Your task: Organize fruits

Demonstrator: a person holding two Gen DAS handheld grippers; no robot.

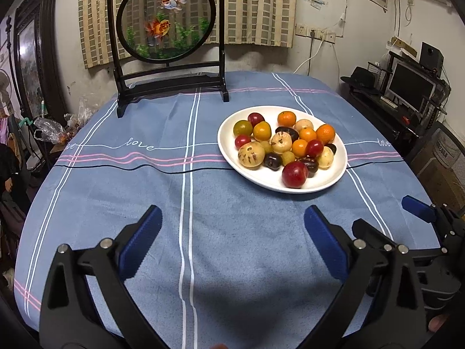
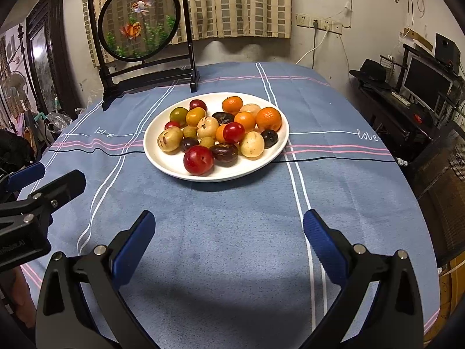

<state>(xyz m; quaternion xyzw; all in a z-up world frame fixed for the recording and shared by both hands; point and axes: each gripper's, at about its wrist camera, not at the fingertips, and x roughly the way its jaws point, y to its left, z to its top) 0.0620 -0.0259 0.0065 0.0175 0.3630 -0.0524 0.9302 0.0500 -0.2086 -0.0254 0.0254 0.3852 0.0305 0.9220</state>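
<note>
The word "love" (image 1: 139, 144) is written in white script on the blue striped tablecloth (image 1: 232, 218), and it shows again at the right side in the right wrist view. No brand can be read with certainty.

One white plate (image 2: 162, 163) stands on the table and carries all the fruits (image 2: 221, 132), piled touching each other. I count about four red ones, about six orange or yellow ones, about four pale speckled ones and about four dark purple ones; small greenish ones sit between them.

The left gripper (image 1: 232, 226) and the right gripper (image 2: 228, 226) both hover over bare cloth, near the plate but apart from it. The jaws of each are spread wide and hold nothing.

Behind the plate stands one round goldfish screen (image 1: 167, 20) in a black frame. A checked curtain (image 2: 238, 3) hangs on the wall, and a monitor (image 1: 411, 85) stands on a dark shelf at the right.
</note>
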